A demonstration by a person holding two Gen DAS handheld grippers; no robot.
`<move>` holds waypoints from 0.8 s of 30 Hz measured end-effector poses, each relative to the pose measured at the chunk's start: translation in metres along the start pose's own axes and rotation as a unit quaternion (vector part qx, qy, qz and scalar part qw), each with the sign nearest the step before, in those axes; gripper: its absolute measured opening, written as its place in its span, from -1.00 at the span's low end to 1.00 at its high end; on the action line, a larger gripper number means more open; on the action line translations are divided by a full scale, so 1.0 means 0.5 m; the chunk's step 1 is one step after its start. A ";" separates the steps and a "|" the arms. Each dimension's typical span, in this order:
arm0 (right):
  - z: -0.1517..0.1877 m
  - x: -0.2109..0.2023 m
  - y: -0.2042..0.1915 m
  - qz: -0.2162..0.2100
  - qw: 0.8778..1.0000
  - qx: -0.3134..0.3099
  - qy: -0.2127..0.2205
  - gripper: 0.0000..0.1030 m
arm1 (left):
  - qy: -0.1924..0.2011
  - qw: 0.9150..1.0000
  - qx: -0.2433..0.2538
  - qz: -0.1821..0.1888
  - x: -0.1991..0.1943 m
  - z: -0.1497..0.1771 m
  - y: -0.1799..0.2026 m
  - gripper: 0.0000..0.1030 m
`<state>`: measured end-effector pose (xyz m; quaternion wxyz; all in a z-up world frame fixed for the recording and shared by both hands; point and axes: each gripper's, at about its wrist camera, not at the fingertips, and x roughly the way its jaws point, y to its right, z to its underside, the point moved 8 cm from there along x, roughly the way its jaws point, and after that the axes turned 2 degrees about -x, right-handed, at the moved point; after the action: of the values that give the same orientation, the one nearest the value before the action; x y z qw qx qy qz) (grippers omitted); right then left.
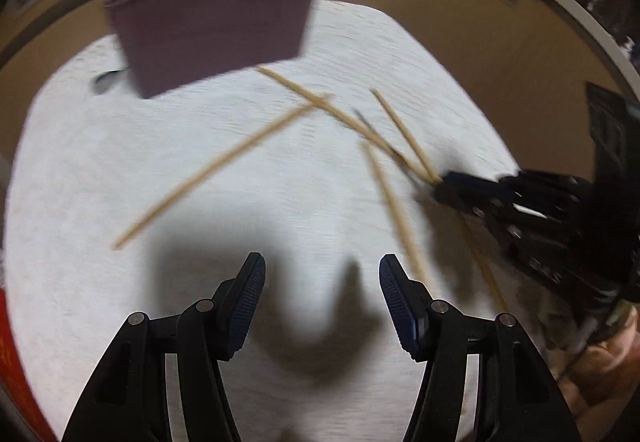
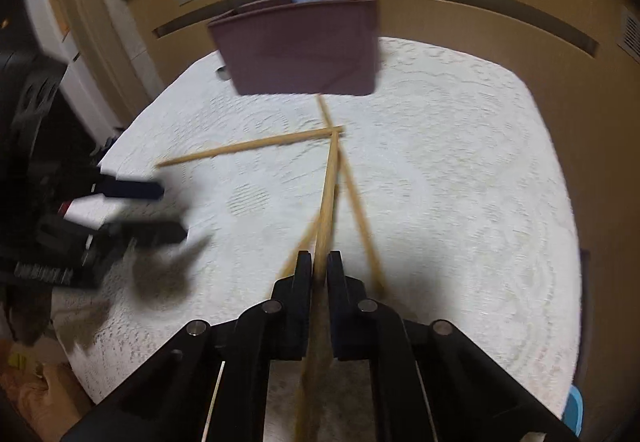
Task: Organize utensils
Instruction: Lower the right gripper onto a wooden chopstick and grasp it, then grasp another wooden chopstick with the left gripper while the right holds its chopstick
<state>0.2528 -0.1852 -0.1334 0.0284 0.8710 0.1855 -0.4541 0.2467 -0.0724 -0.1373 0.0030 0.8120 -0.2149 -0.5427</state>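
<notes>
— Inspector: Claws?
— Operator: I am seeing my right claw (image 2: 319, 262) clamping one wooden chopstick (image 2: 329, 181); my left claw (image 1: 322, 274) is hanging open, holding nothing.
— Inspector: The rest?
— Operator: More chopsticks (image 1: 208, 169) are lying crossed on the white-clothed counter (image 2: 460, 181), near the purple utensil holder (image 2: 300, 49) standing at the far edge

We see warm, dim indoor light from above that throws soft dark shadows of the left gripper (image 1: 322, 274) onto the white cloth (image 1: 120, 169). Motion blur smears the chopsticks (image 1: 208, 169) and the purple holder (image 1: 212, 29) in the left wrist view. In both fisheye views, straight lines bend and the corners go black.
</notes>
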 end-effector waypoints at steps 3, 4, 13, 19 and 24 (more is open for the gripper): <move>0.011 -0.016 0.036 0.010 1.000 0.020 0.006 -0.85 | -0.018 1.000 0.020 0.013 0.030 -0.010 0.067 -0.17; 0.016 -0.020 0.043 0.011 1.000 0.025 0.007 -0.85 | -0.026 0.999 0.024 0.009 0.044 -0.016 0.082 -0.34; 0.034 -0.041 0.048 0.000 0.999 0.034 0.024 -0.85 | -0.052 0.998 0.038 -0.028 0.114 -0.081 0.108 -0.65; 0.034 -0.040 0.048 -0.014 0.999 0.040 0.023 -0.84 | 0.009 0.995 0.089 -0.054 0.107 -0.082 0.120 -0.81; 0.025 -0.036 0.045 -0.010 0.999 0.035 0.019 -0.83 | 0.068 0.996 0.036 -0.051 0.051 -0.067 0.066 -0.87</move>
<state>0.2417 -0.2142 -0.1290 -0.0104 0.8781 0.1790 -0.4435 0.2728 -0.1191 -0.1380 -0.0397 0.8563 -0.1921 -0.4778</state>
